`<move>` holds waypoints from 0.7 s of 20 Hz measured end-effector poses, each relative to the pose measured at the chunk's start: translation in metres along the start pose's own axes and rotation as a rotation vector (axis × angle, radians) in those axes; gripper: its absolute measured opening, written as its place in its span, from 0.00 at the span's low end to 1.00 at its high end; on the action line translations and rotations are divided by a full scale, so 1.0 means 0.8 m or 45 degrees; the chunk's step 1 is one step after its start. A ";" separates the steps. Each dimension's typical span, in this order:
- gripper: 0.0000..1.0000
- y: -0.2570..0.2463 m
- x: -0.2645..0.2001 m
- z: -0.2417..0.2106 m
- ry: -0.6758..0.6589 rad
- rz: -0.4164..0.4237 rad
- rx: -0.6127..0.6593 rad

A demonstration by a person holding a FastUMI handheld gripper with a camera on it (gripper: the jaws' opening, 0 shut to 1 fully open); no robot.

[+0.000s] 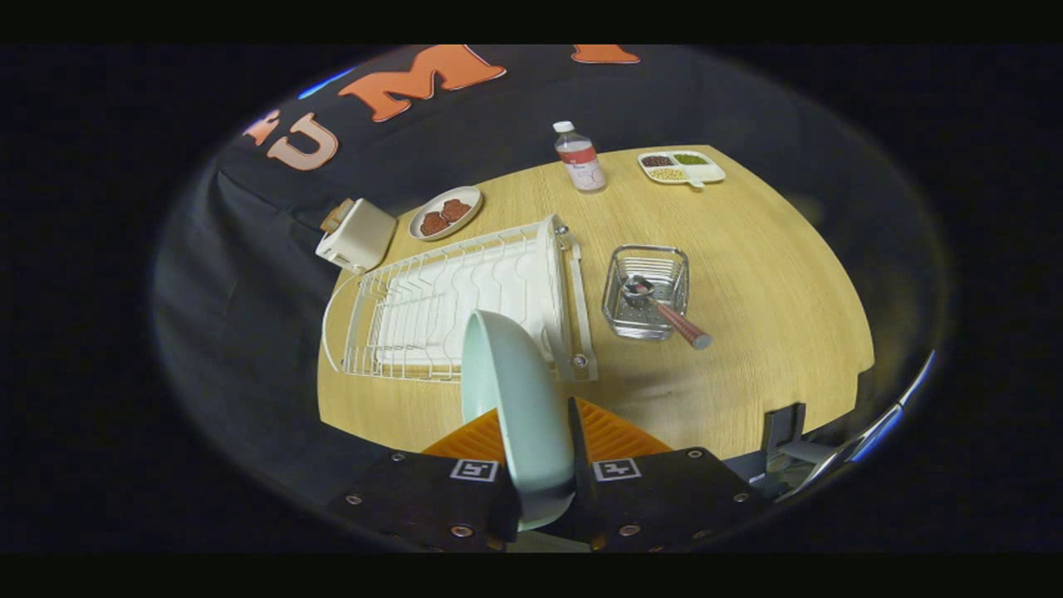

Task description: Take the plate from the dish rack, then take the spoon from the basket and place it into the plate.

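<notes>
The plate (519,399), pale green and held on edge, is clamped between the 2 fingers of the gripper (544,486) at the lower centre of the frame; the fingers are closed down to the thickness of the plate's rim and press on it from both sides. The plate stands clear above the dish rack (465,303), which lies left of centre on the wooden table (747,274) with no other crockery seen in it. Step 1 of the task is therefore judged to be all but done: the plate has been taken out of the rack but not yet set down.

The spoon (664,309) is seen right of centre, its bowl inside the wire basket (648,291) and its reddish handle sticking out over the basket's near right corner. At the top of the frame a bottle (579,156) and a divided tray (681,166) are placed, with a small dish (446,213) and a cream box (357,234) at the upper left.

The next move is judged to call for the plate to be laid flat on bare table, probably in the open lower right of the frame near the basket, and released. Only then can the spoon be gripped, most likely by its projecting handle, and carried into the plate.
</notes>
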State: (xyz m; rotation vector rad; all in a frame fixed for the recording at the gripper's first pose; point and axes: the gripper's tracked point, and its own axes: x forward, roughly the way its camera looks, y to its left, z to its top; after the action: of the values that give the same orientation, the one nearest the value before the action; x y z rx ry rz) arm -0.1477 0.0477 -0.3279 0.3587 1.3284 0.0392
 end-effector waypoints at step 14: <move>0.27 -0.004 0.058 -0.081 0.070 0.198 0.097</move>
State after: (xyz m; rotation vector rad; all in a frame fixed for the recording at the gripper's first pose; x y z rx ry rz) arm -0.1989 0.0706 -0.3850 0.5281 1.3565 0.1295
